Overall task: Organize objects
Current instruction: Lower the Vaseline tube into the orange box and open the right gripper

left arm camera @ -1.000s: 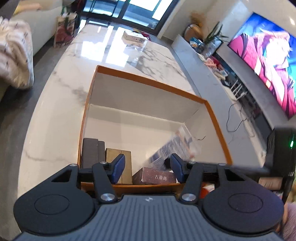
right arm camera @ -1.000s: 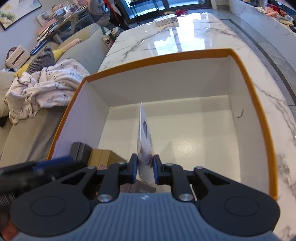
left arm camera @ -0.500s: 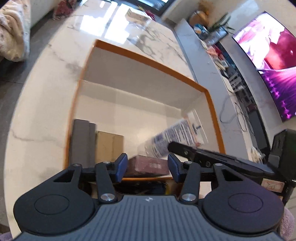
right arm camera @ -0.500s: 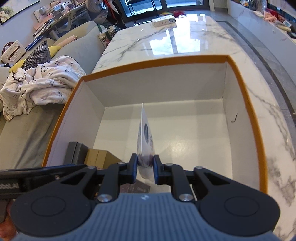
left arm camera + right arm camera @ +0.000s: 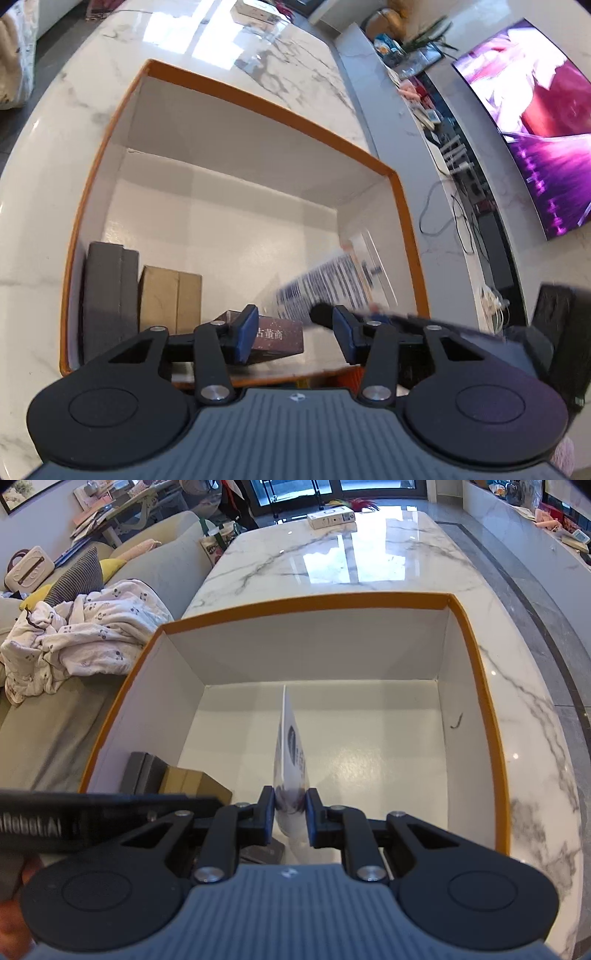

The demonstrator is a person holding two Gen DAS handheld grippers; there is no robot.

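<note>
Over the orange-rimmed box point(image 5: 480, 686) on the marble tabletop point(image 5: 369, 565), the right hand-held gripper point(image 5: 290, 814) pinches a thin printed packet point(image 5: 290, 753) upright, while the left hand-held gripper point(image 5: 293, 334) is closing, empty, above a maroon box point(image 5: 279, 338).

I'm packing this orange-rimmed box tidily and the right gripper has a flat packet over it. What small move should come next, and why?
Probably lower the flat packet to the bare floor of the box beside the maroon box, then release. The right gripper is clamped on it, held edge-up above open space, while the grey box and brown box fill the near left corner.
</note>
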